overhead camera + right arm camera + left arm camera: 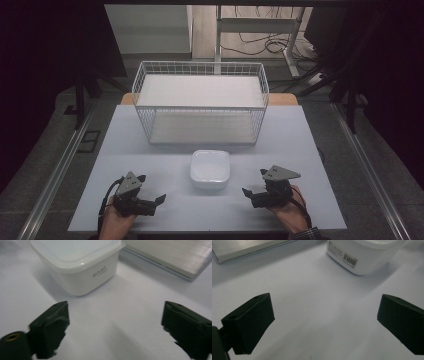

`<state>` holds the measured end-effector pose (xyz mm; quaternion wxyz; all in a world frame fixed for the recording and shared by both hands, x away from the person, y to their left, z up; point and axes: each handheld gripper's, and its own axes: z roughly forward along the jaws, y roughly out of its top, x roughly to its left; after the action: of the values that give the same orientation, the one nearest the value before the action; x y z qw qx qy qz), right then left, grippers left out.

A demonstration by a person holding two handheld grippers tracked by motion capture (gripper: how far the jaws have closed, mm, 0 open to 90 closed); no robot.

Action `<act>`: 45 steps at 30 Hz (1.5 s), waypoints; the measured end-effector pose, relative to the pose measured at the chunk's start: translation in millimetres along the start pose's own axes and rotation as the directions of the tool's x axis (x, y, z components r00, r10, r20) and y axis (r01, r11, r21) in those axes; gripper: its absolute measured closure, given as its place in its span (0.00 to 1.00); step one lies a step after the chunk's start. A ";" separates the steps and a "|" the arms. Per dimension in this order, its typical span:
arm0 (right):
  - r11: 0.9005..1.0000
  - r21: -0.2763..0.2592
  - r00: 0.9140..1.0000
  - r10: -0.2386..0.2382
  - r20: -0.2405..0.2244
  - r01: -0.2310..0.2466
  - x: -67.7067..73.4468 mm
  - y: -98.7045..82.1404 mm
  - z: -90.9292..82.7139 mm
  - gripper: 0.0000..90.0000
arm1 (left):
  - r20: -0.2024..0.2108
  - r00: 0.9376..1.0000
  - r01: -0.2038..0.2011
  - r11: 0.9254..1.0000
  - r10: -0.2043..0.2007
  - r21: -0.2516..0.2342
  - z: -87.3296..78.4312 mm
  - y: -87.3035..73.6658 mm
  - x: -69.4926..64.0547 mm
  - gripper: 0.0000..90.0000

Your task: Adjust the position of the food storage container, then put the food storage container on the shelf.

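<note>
Pale grey counter [150, 150] with a square white plastic container with a translucent lid [210, 169] at its middle, near the person's side. Container stands upright, lid on, nothing touching it. In the left gripper view the container [362, 255] shows a barcode sticker on its side wall; in the right gripper view the container [77, 262] shows small printed lettering, too small to read.

Behind the container, well apart, a white wire basket with a flat white shelf board on top [200, 100] stands on the counter; a pale board lies on its floor too.

Left tool [152, 202] sits low at the counter's near left, held in the left hand [114, 222], pointing in toward the container. Jaws stand wide apart in the left gripper view, only bare counter between them, the container ahead and to the right of the gap.

Right tool [252, 192] at the near right, held in the right hand [287, 212], also pointing in toward the container. Jaws stand wide apart in the right gripper view, nothing between them, slightly blurred; the container lies ahead and left of the gap, clear of both pads.

Both tools flank the container, one each side, neither touching it. Metal-edged slab [175, 257] in the upper corner of each gripper view looks like the basket's base; cannot tell for sure.
</note>
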<state>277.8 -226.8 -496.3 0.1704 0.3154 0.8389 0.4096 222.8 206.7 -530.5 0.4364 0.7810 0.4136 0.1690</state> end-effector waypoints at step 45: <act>0.994 -0.023 0.992 0.106 -0.071 -0.108 -5.0 39.2 22.6 0.00 | 0.121 0.992 -0.038 0.999 0.039 -0.006 60.2 75.6 -5.4 0.04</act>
<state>309.1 -198.8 -478.7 0.1229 0.3432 0.8206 0.4401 294.9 148.8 -501.6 0.4586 0.7969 0.3709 0.1306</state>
